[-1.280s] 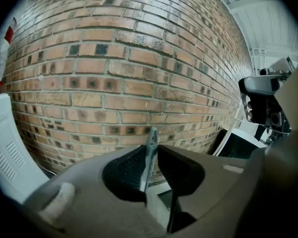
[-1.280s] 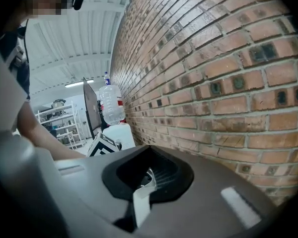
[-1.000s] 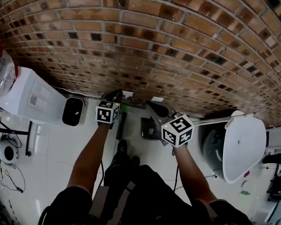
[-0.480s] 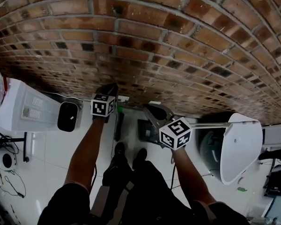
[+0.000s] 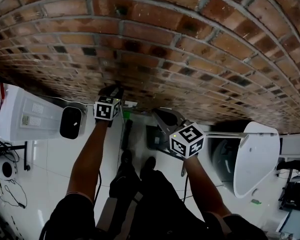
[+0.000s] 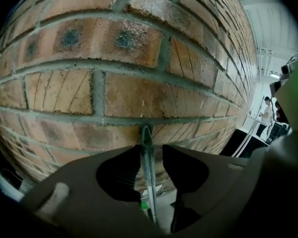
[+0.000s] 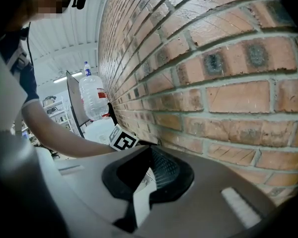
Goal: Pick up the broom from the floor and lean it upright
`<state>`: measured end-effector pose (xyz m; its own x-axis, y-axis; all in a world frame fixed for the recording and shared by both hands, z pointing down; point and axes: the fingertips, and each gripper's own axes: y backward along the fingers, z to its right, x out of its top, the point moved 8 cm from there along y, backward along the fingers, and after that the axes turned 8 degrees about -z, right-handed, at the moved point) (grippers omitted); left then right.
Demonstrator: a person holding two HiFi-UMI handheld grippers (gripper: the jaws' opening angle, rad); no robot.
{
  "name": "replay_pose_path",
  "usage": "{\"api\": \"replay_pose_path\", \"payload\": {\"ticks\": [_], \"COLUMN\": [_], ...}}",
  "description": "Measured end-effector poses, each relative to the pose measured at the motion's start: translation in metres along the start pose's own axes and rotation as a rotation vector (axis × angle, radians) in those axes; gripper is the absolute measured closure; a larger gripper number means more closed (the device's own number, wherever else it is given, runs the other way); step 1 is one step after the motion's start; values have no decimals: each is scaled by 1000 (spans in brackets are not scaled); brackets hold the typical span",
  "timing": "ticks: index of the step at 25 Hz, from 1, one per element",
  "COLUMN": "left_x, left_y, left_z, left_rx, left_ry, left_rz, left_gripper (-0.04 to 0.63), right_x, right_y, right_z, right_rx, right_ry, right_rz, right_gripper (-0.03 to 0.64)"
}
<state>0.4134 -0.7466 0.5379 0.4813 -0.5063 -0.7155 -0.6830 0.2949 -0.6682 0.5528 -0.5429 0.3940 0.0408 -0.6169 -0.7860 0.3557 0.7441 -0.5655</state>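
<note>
The broom stands upright, and its thin greenish handle (image 6: pixel 147 162) rises between my left gripper's (image 6: pixel 150 150) jaws. The handle's top end rests against a mortar joint of the brick wall (image 6: pixel 139 43). Those jaws are opening: a gap shows beside the handle and the pads no longer press on it. In the head view my left gripper (image 5: pixel 111 91) is hard against the wall, with a green part of the handle (image 5: pixel 124 115) just below it. My right gripper (image 5: pixel 162 115) hovers to the right near the wall; its jaws (image 7: pixel 151 150) are open and hold nothing.
The brick wall (image 5: pixel 150 44) fills the space ahead. A white water dispenser (image 5: pixel 27 114) stands at the left, and a white round-topped table (image 5: pixel 255 156) at the right. A dark flat object (image 5: pixel 155 136) lies on the floor by the wall. The person's feet (image 5: pixel 135 166) are below.
Both grippers have moved toward the brick wall, the left one further than the right, and the head has come closer too. The wall fills more of the view.
</note>
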Motion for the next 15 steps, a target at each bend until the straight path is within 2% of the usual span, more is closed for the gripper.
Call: {"api": "replay_pose_path", "payload": {"ticks": [7,15], "left_x": [5,12], "left_y": [7,37], "left_z": [1,4], "left_rx": [21,36], "left_ry": [-7,-3], "left_rz": [28,75], "left_gripper": [416,416], "right_x": [-4,4], "right_y": [3,7], "right_z": [2,-11], "right_rx": [2,11], "right_ry": [-3,22], "right_rz": [-5,19], "right_gripper": [614,614]}}
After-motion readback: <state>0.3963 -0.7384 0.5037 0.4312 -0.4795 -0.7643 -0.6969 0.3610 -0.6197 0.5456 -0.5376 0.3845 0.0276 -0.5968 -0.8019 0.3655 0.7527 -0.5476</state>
